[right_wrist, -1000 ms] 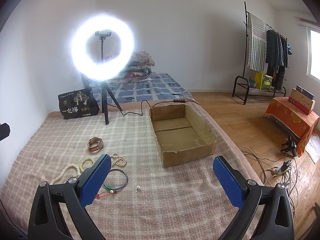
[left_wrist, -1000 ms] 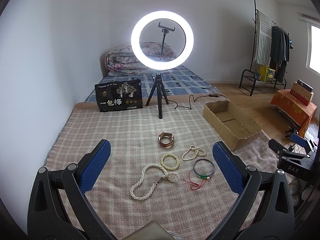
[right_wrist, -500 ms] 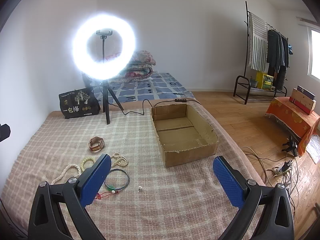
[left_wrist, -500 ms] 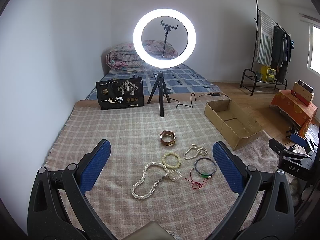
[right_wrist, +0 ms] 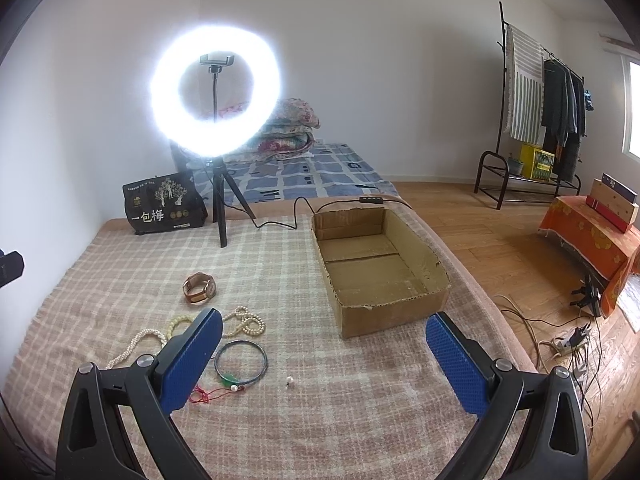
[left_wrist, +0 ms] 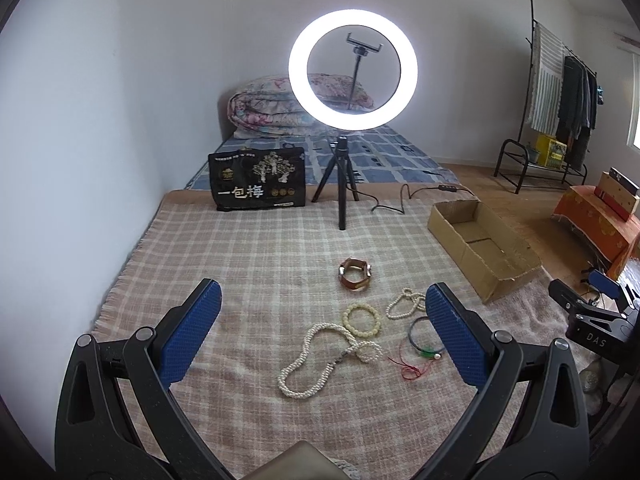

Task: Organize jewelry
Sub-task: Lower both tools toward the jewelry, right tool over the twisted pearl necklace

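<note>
Both views have crept forward and left since a second ago | left claw (left_wrist: 323,336) spread wide, empty, above pearl necklace (left_wrist: 320,360) | right claw (right_wrist: 323,362) spread wide, empty, beside dark bangle (right_wrist: 241,361) | jewelry lies on plaid blanket (right_wrist: 280,256), cardboard box (right_wrist: 380,272) to its right

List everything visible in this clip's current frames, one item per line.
long pearl necklace: 1, white, blanket, nearest the left tongs
bead bracelet: 1, cream, above the necklace
small pearl strand: 1, white, right of the bracelet
bangle: 1, dark with green piece, red cord attached
watch: 1, brown strap, farthest of the jewelry
loose pearl: 1, white, right of the bangle
cardboard box: 1, brown, open, empty, blanket's right side
ring light: 1, lit, on a tripod
black bag: 1, blanket's far edge
left tongs: open, empty
right tongs: open, empty
</note>
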